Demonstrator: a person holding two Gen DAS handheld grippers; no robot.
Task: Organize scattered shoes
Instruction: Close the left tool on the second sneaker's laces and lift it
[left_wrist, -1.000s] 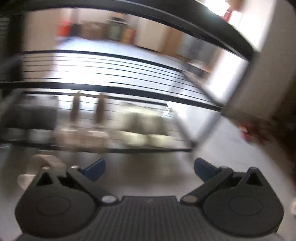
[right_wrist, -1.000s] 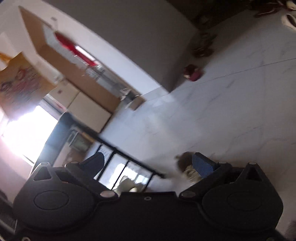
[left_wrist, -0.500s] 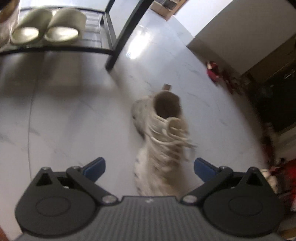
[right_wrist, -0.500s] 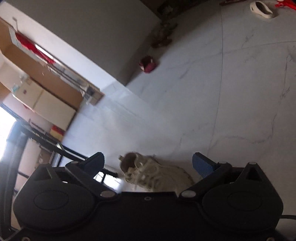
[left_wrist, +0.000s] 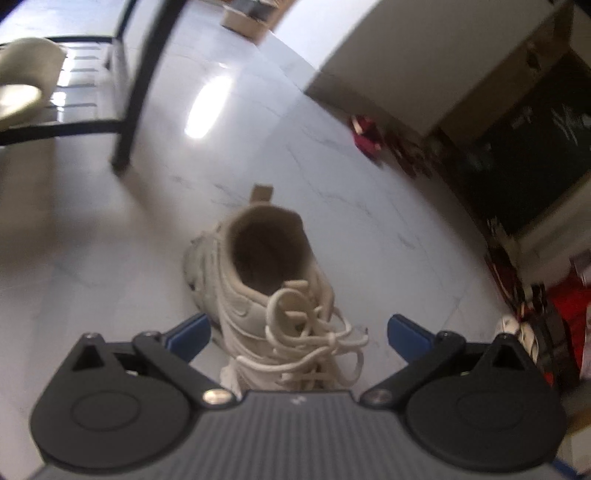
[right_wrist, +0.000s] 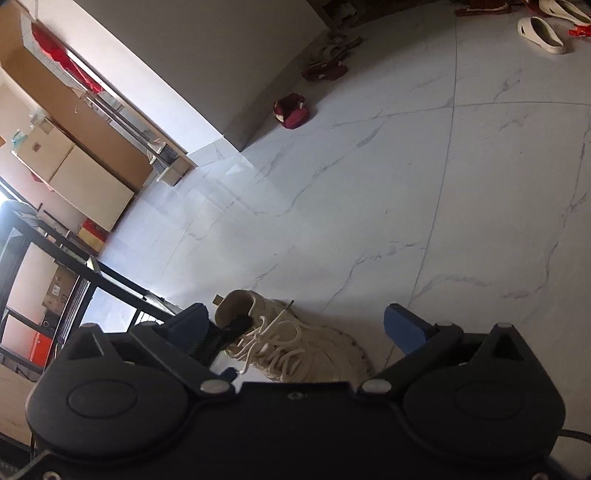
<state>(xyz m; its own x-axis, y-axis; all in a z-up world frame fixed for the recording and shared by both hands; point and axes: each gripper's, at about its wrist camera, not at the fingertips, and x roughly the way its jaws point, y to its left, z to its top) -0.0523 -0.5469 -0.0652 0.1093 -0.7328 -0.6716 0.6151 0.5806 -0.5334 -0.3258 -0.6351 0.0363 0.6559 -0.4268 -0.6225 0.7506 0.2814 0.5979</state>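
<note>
Standing upright on the floor, near the shoe rack: one cream sneaker. Soft upper, loose laces, judged light; best gripped at the stiffer collar. Left gripper and right gripper fingers gaped wide, empty.

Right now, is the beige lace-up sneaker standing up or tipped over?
Standing up. The beige lace-up sneaker rests sole-down on the white marble floor, its opening facing upward.
</note>
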